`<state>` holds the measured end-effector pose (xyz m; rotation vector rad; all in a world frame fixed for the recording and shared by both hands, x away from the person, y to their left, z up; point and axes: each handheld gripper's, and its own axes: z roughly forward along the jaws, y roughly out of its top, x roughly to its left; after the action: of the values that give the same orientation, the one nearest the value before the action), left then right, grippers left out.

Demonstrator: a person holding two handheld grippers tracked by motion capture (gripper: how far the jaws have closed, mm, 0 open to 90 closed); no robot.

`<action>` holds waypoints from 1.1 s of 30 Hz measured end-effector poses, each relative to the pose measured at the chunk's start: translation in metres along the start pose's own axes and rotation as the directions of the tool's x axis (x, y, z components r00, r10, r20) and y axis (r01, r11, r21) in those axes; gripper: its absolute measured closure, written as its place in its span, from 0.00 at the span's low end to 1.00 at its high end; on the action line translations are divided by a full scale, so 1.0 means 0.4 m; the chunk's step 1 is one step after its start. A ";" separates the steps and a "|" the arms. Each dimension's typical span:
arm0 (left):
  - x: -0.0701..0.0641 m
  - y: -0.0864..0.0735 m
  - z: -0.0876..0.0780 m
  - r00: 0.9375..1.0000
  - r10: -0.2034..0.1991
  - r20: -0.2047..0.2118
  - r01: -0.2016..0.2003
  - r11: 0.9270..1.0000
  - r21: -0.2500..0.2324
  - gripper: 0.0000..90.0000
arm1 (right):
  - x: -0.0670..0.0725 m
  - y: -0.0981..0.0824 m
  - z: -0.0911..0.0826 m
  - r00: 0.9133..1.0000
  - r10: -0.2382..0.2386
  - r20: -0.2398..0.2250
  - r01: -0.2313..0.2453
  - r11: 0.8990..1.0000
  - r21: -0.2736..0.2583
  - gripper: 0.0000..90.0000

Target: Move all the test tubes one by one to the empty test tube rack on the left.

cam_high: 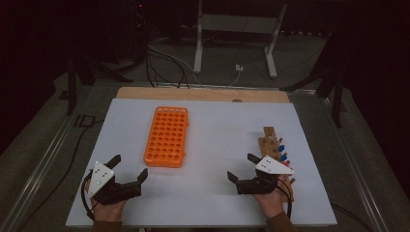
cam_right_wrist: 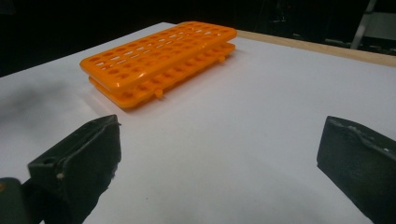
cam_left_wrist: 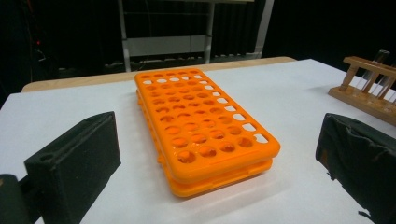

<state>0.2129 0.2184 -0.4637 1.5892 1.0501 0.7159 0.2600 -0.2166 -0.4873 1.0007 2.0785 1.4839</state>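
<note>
the left gripper sits low at the near left corner of the white-topped desk, held from below by a hand whose forearm comes in from the bottom edge of the high view; its jaws stand spread wide with nothing between them, pointing up-desk and slightly right toward the flat orange plastic tube rack with rows of round holes; the right gripper rests at the near right, its hand likewise under it, its jaws also spread and holding nothing, turned leftward toward the desk's middle; the orange rack lies flat on the desk left of centre, just ahead of the left gripper and well apart from the right one; the wooden test-tube stand with blue- and red-capped tubes stands just behind the right gripper, its near end hidden by that gripper's grey plate; in the left gripper view the stand is cut off at the right edge; the room beyond the desk is too dark to read.
</note>
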 end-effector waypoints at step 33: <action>0.004 -0.011 -0.006 0.999 -0.042 -0.018 0.042 0.999 -0.011 0.01 | -0.057 0.146 -0.172 0.998 -0.027 0.055 0.030 0.998 -0.058 0.00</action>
<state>0.2105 0.2210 -0.4673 1.5495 1.0885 0.7079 0.2475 -0.2674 -0.4103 0.9744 1.9919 1.4780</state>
